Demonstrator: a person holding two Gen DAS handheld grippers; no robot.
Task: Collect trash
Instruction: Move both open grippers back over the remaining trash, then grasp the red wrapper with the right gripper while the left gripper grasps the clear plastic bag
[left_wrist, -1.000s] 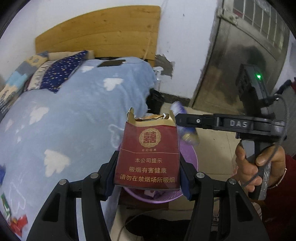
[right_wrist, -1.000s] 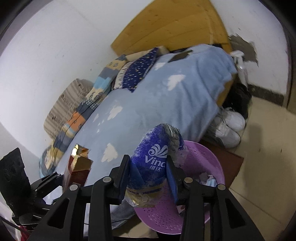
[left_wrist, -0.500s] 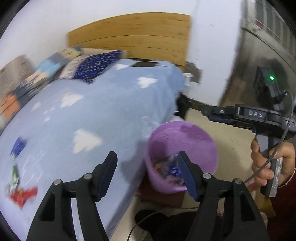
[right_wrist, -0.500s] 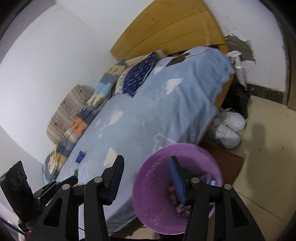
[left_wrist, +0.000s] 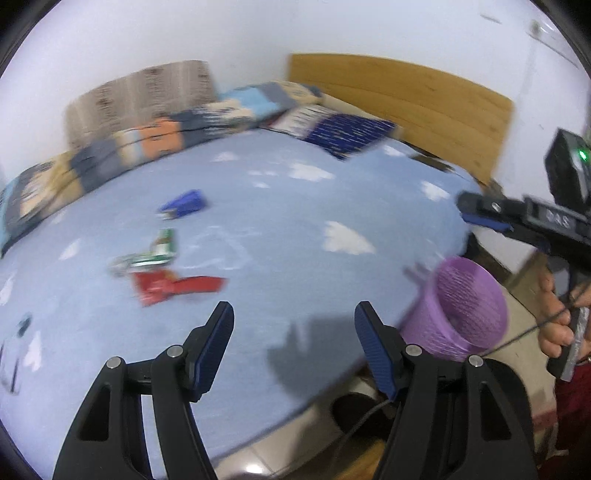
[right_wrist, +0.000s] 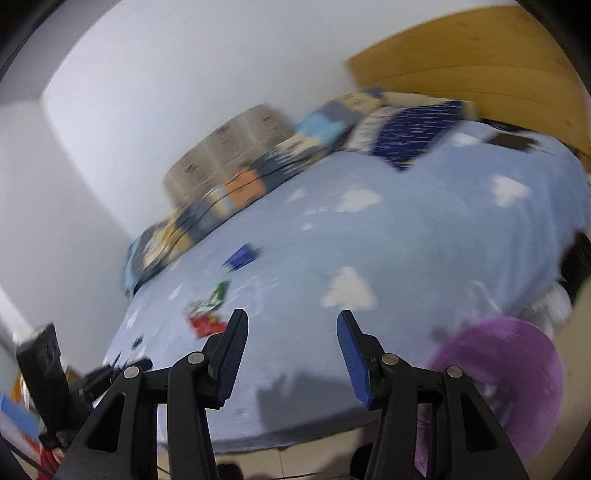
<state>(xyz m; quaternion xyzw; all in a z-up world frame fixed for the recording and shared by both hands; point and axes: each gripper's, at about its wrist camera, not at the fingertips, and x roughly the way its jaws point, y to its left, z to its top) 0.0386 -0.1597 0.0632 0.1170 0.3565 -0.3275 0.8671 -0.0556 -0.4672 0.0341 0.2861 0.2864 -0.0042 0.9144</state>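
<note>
Trash lies on the light blue bed cover (left_wrist: 280, 229): a red wrapper (left_wrist: 173, 286), a green and white wrapper (left_wrist: 151, 254) and a small blue packet (left_wrist: 184, 205). They also show in the right wrist view: red wrapper (right_wrist: 205, 325), green wrapper (right_wrist: 214, 297), blue packet (right_wrist: 242, 256). A purple perforated bin stands on the floor by the bed (left_wrist: 461, 310) (right_wrist: 506, 384). My left gripper (left_wrist: 293, 317) is open and empty above the bed edge. My right gripper (right_wrist: 291, 328) is open and empty, also over the bed.
Pillows and a folded patchwork blanket (left_wrist: 147, 144) lie along the wall. A wooden headboard (left_wrist: 406, 96) stands at the back right. A dark phone (right_wrist: 511, 142) lies near the headboard. White shoes (right_wrist: 554, 302) sit beside the bin. Both views are blurred by motion.
One second ago my left gripper held a red cigarette box and my right a blue tissue pack over the bin. Both opened and dropped them. Both grippers have swung left over the bed.
</note>
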